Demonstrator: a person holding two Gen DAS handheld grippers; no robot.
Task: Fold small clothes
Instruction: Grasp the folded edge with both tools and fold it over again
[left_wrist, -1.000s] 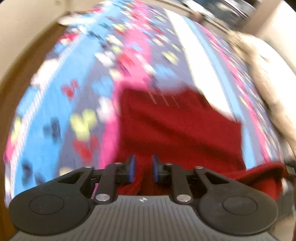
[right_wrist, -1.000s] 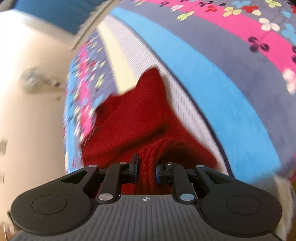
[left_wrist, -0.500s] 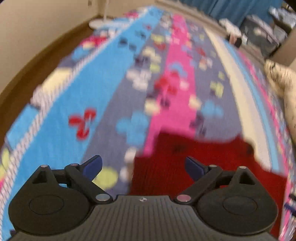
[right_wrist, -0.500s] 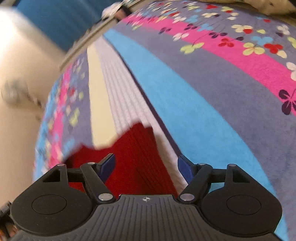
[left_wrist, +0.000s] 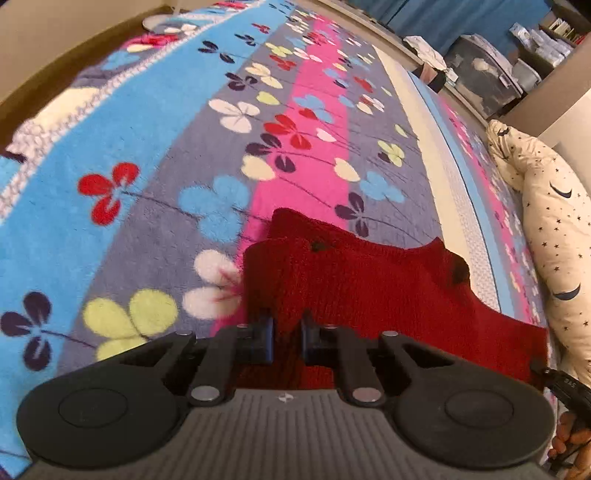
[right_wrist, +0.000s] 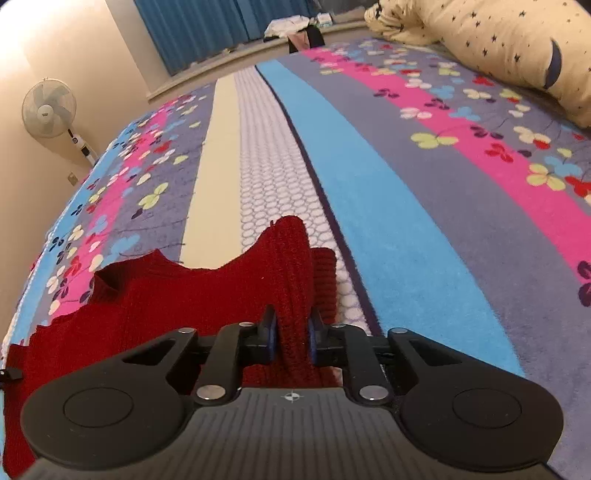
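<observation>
A dark red knitted garment (left_wrist: 369, 288) lies on the flowered striped blanket (left_wrist: 155, 155). In the left wrist view my left gripper (left_wrist: 287, 338) has its jaws closing on the garment's near left edge, the knit pinched between the blue pads. In the right wrist view the same red garment (right_wrist: 177, 295) spreads to the left. My right gripper (right_wrist: 291, 338) has its jaws closing on a raised ridge of the knit near the garment's right edge. The cloth under both grippers' bodies is hidden.
A cream pillow with stars and moons (left_wrist: 554, 236) lies along the blanket's right side, also the pillow (right_wrist: 509, 48) at top right. A standing fan (right_wrist: 50, 109) is by the left wall. Blue curtains (right_wrist: 221, 29) and storage boxes (left_wrist: 480, 74) are at the far end.
Both grippers let go of the red garment, opened wide half a second ago, moved lower over the blanket, and have now closed again on new spots of the knit.
</observation>
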